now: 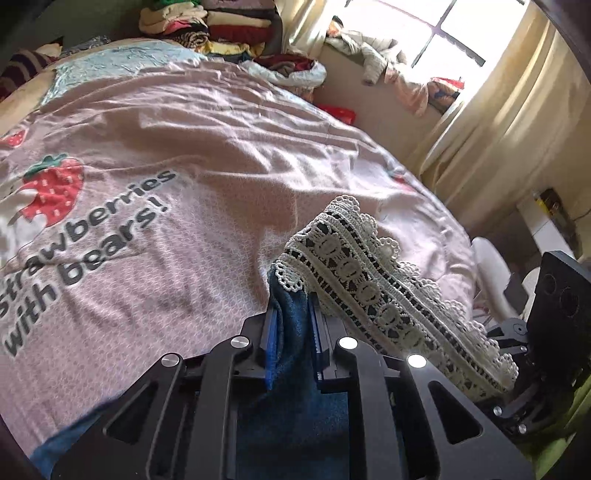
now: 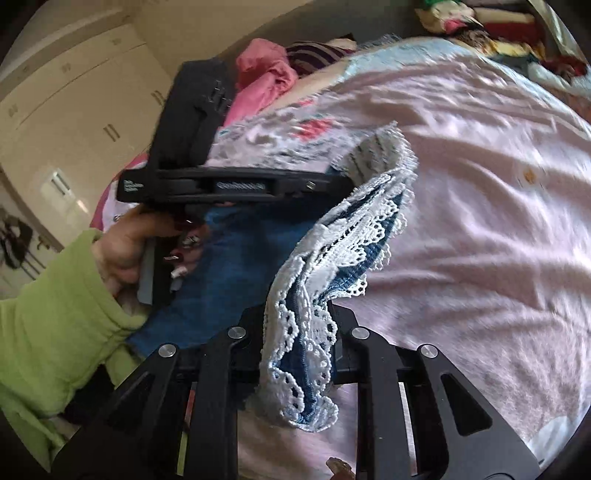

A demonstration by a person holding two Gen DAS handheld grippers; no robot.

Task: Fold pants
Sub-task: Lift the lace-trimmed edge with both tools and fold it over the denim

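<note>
The pants are blue denim [image 1: 291, 332] with a wide white lace hem [image 1: 369, 273]. My left gripper [image 1: 291, 325] is shut on the denim edge, lifted above the pink bed cover [image 1: 207, 155]. The lace band runs right to my right gripper, whose body [image 1: 554, 310] shows at the frame's right edge. In the right wrist view my right gripper [image 2: 299, 328] is shut on the lace hem [image 2: 314, 317]. The denim [image 2: 236, 266] stretches left to the left gripper [image 2: 221, 184], held by a hand in a green sleeve [image 2: 55, 325].
A pink bed cover with strawberry print [image 1: 55, 188] fills the bed. Stacked folded clothes [image 1: 221, 26] lie at the far end. A window with yellow curtains [image 1: 498, 110] is on the right. White cupboards [image 2: 74, 92] stand left. A pink garment [image 2: 266, 77] lies by the pillows.
</note>
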